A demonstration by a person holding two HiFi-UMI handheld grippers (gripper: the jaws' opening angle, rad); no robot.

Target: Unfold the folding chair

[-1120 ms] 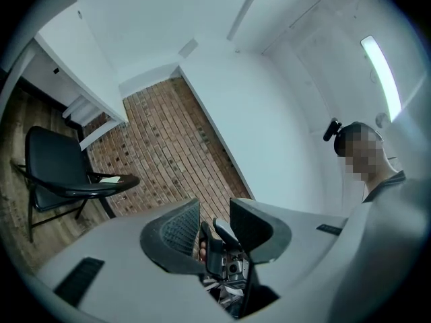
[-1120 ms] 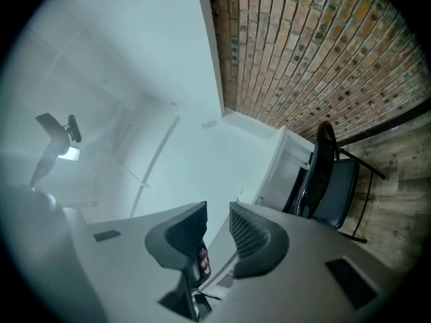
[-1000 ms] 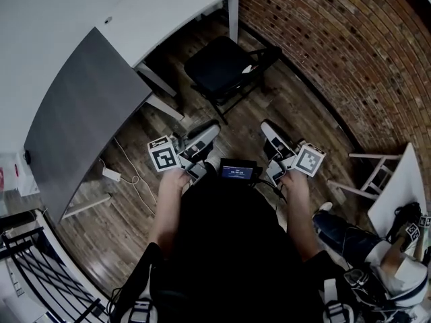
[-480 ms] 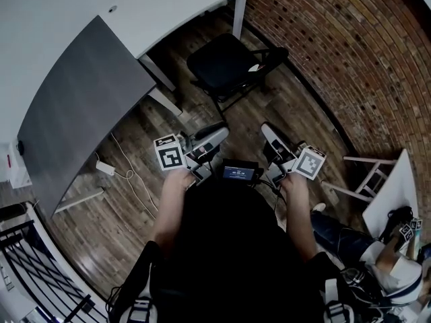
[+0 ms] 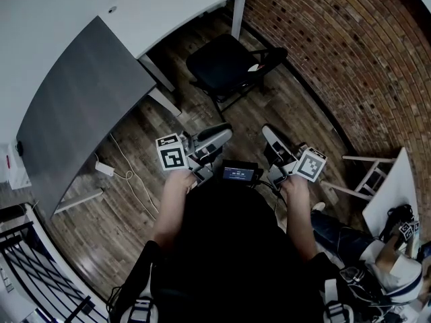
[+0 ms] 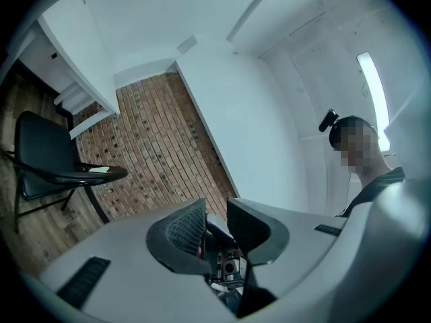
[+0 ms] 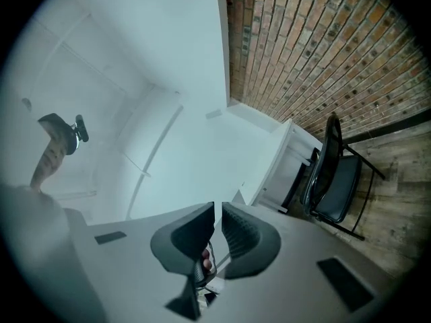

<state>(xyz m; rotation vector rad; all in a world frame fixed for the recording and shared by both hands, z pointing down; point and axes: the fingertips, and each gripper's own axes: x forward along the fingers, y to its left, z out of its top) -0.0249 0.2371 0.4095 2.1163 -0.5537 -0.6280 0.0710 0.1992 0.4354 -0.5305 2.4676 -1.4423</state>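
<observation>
Folding chair (image 5: 223, 64): already stands unfolded, so we hold back.
Left gripper (image 5: 218, 136): just closing, moderately spread, empty.
Right gripper (image 5: 270, 135): just closing, nearly together, empty.

From here: folding chair (image 5: 225, 69) black, seat and frame. Brick wall (image 5: 350, 52) red-brown with a pale mortar grid. Floor (image 5: 128, 200) streaky brown wood planks. Desk (image 5: 168, 5) white, panel (image 5: 81, 113) flat dark grey. Left gripper (image 6: 215, 207) and right gripper (image 7: 218, 210): grey shells, dark ribbed pads, black-and-white square-marker cubes.
</observation>
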